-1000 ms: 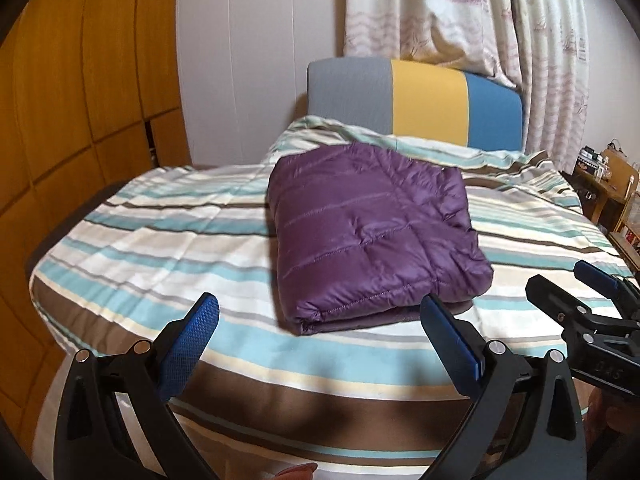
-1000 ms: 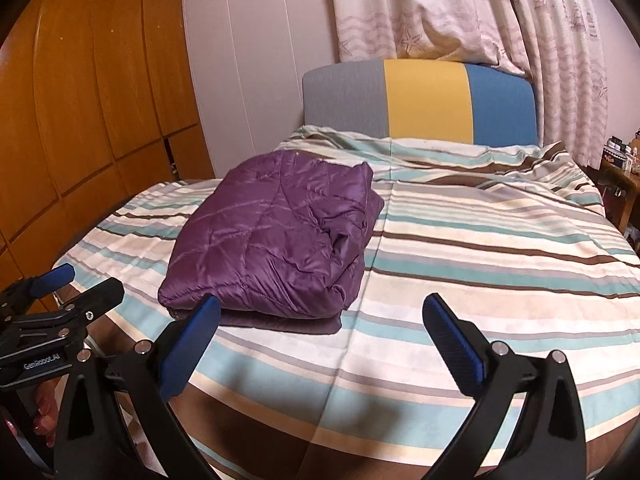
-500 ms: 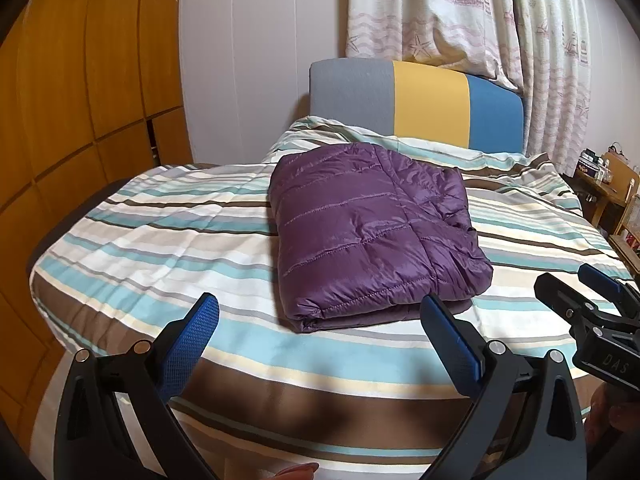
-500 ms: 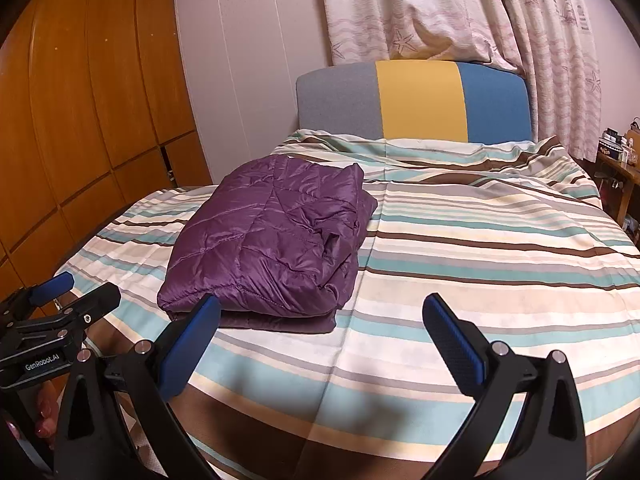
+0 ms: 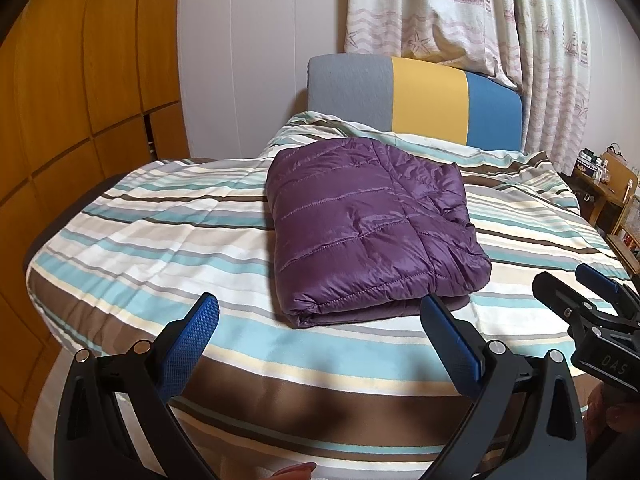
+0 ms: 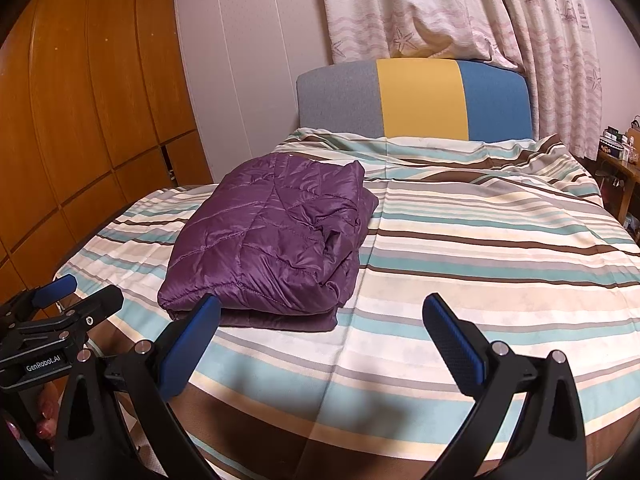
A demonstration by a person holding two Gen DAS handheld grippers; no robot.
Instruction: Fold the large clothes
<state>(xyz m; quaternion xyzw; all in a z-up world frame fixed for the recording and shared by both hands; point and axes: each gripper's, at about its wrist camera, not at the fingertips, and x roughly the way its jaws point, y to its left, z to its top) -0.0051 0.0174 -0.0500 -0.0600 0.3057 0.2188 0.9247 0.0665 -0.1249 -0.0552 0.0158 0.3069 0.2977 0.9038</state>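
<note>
A bed with a striped cover of teal, cream and brown fills the space ahead of both my grippers. Beyond it stands a headboard in grey, yellow and blue panels, with a printed curtain behind.

On the bed lies a purple quilted jacket, already folded into a thick rectangular bundle. Its long axis runs away from me toward the headboard. From my left gripper the jacket sits straight ahead and slightly right, its near edge just beyond my fingertips. From my right gripper the jacket lies ahead and to the left, with its near corner just past my left finger. I judge the left gripper better lined up on the bundle, so any last tidying or pressing would fall to it first.

Both grippers are spread wide and hold nothing; neither touches the jacket.

The left wrist view shows the smooth, stitched top and the neat folded edge on the bundle's left side. The right wrist view shows what that one hides: the bundle's right side is looser, with rumpled layers and a lower layer poking out along the near edge. Each view also catches the other gripper at its edge.
</note>
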